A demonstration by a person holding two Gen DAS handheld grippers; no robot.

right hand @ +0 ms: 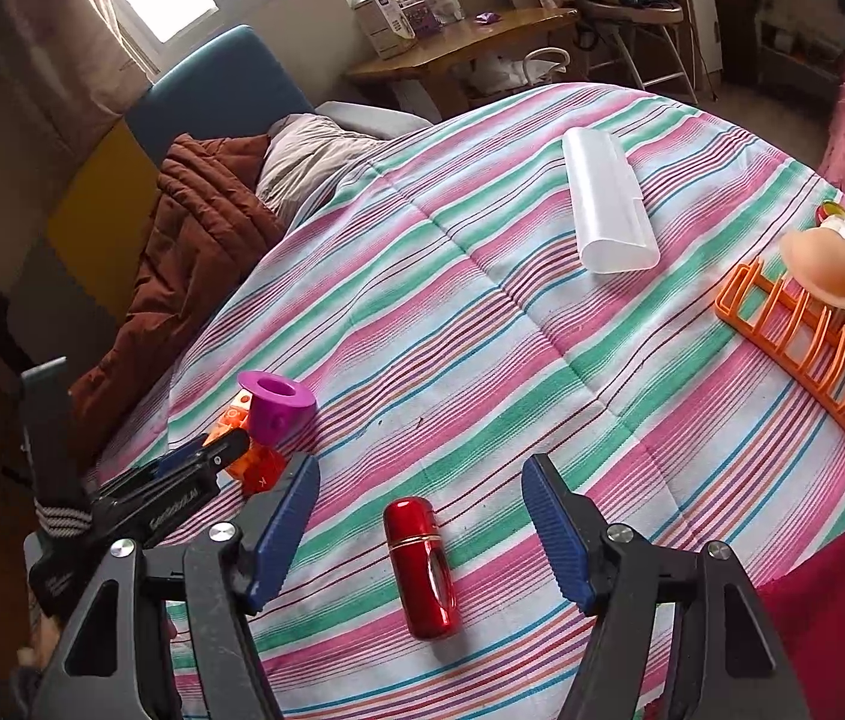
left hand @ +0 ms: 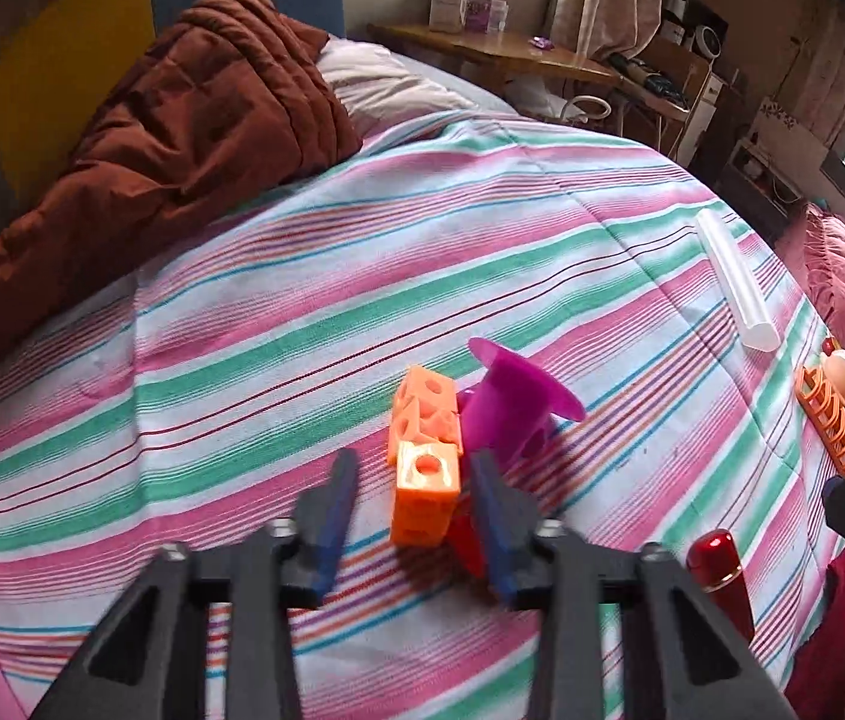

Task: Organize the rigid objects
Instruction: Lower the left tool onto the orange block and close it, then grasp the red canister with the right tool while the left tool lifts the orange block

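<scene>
Lining up on the orange perforated block (left hand: 425,498)

It lies on the striped bed (left hand: 242,360), touching the purple spool (left hand: 512,414); my left gripper (left hand: 416,510) straddles it, fingers wide and empty. Next: close. Right gripper (right hand: 422,531) hangs open over the red capsule (right hand: 422,564).

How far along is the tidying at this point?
Early. Done: nothing looks grouped yet. In hand: the open left gripper brackets the orange cube block beside the purple flanged cup; the open right gripper frames the red capsule. Left: white tube and orange rack lie scattered.
</scene>
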